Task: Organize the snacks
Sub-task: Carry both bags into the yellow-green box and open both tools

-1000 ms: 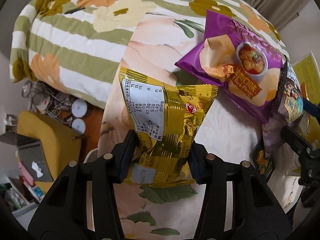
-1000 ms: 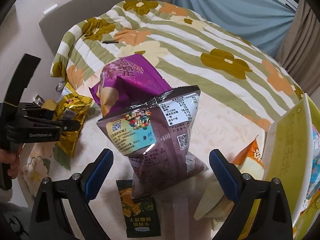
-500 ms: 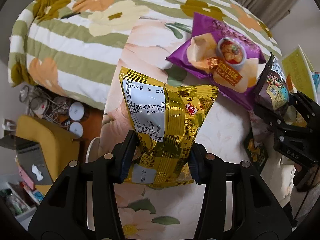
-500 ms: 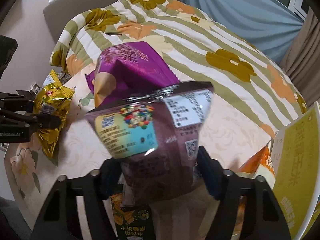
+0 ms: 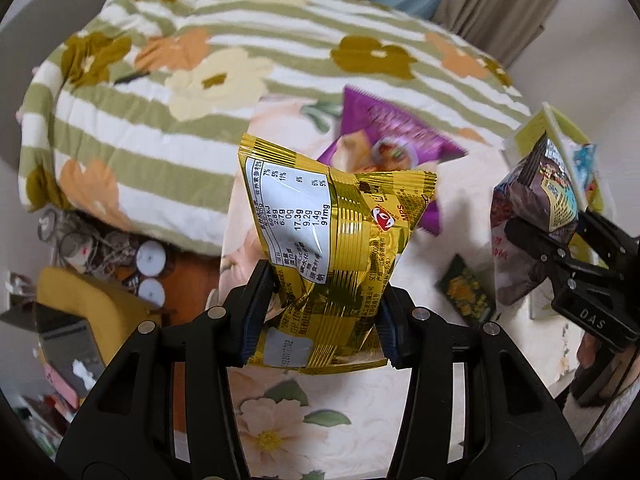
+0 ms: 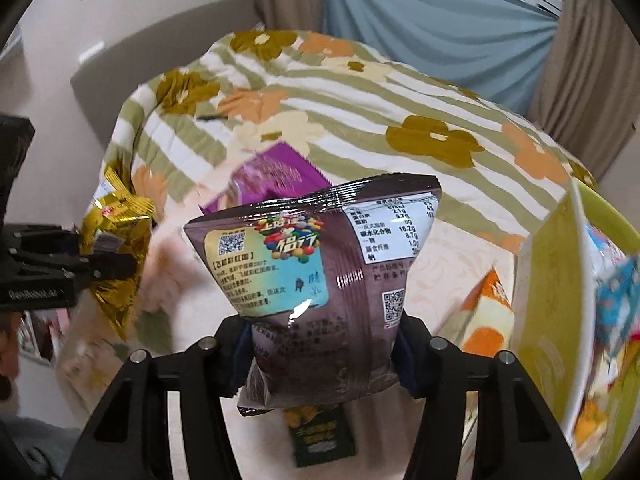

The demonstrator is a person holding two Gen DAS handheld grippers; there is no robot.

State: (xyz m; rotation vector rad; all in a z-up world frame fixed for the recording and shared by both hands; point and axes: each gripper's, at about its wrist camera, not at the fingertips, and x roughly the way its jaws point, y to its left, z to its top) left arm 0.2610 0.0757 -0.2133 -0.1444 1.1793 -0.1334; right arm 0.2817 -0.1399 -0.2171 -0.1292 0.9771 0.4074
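The left gripper [image 5: 320, 312] is clamped on the lower part of a gold foil snack bag [image 5: 332, 240], held clear of the floral cloth [image 5: 280, 420]. The right gripper [image 6: 320, 356] is closing its jaws on a brown candy bag [image 6: 316, 280], which sits pinched between the pads. Let that squeeze settle before carrying both toward what may be the yellow-green box [image 6: 552, 300], keeping the bags apart.

We are listing a gold foil snack bag [image 5: 336, 248], crumpled, standing upright off the tabletop, nutrition panel facing us. We are listing a brown-purple candy bag [image 6: 320, 280], likewise raised upright, back label showing. A purple chip bag [image 5: 384, 148] is lying flat beyond; a small dark green packet [image 5: 466, 296] is lying on the tabletop.
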